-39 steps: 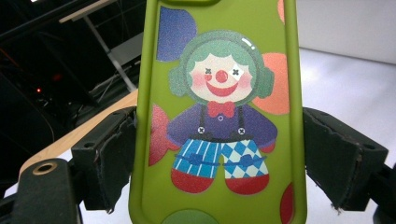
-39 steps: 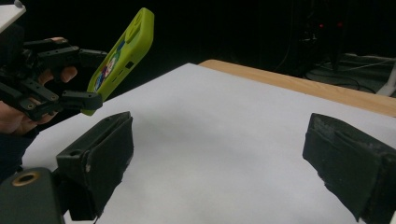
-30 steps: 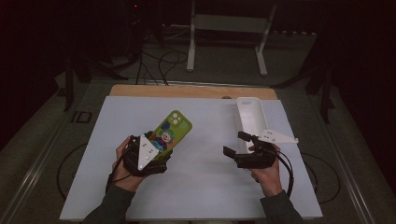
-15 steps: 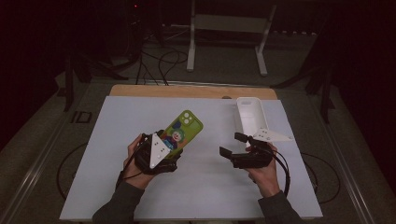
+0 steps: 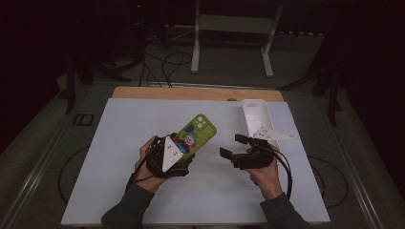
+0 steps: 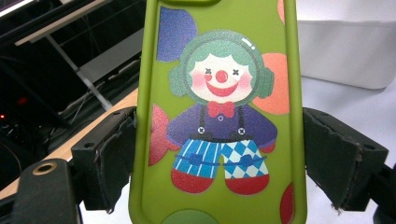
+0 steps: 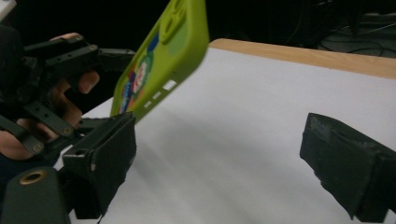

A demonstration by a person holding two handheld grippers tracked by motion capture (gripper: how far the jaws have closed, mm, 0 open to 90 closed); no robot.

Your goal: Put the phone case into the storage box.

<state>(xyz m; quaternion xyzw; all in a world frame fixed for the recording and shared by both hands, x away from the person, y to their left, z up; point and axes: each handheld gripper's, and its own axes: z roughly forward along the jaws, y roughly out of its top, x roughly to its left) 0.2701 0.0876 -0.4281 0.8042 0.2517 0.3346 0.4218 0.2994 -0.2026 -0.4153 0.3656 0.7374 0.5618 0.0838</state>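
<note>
Now the left tongs [image 5: 179, 151] grip the green phone case [image 5: 193, 134] by its edges, lifted off the surface [image 5: 119, 143], seemingly offering it to the right tongs [image 5: 233, 146], gaping empty beside a white tray [image 5: 255, 112].

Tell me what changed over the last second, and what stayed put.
The left gripper carried the green phone case to the right across the white sheet, toward the right gripper, and tipped it up more. The right gripper shifted slightly left, jaws open and empty. The case stays clamped in the left jaws; the white tray has not moved.
</note>
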